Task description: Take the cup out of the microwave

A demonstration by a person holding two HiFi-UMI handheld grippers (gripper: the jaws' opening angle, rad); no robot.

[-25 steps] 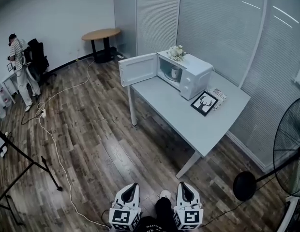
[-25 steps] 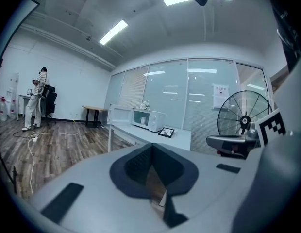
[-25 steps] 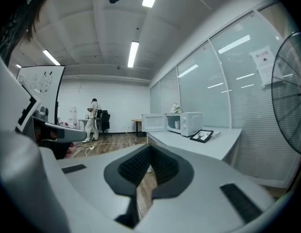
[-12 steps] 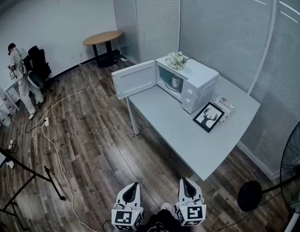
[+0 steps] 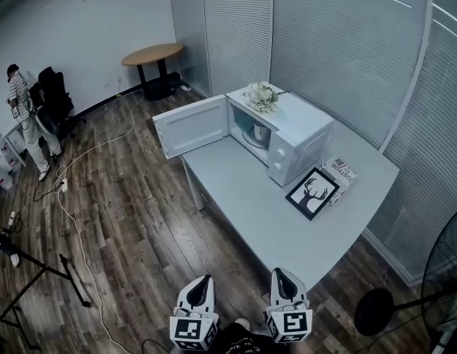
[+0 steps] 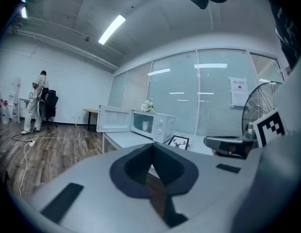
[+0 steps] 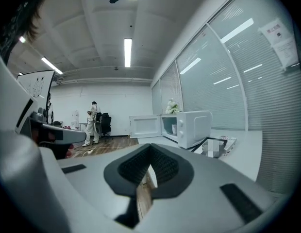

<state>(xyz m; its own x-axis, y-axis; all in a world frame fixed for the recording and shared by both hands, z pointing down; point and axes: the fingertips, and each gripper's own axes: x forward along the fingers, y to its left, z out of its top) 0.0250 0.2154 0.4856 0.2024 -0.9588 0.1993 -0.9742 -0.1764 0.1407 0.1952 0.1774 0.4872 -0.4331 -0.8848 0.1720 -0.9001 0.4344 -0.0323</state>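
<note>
Right now both sets of jaws are clenched on nothing: left gripper (image 5: pixel 201 285) & right gripper (image 5: pixel 281 277) sit low in the head view, well short of the white table (image 5: pixel 250 212). On it the microwave (image 5: pixel 302 135) stands w/ door (image 5: pixel 193 126) swung wide left, the cup (image 5: pixel 262 132) upright inside the cavity. For a clean approach I'd close in on the open side, spread one gripper's jaws before reaching in, come at the cup level, and stay clear of door & deer picture (image 5: pixel 312 194).
</note>
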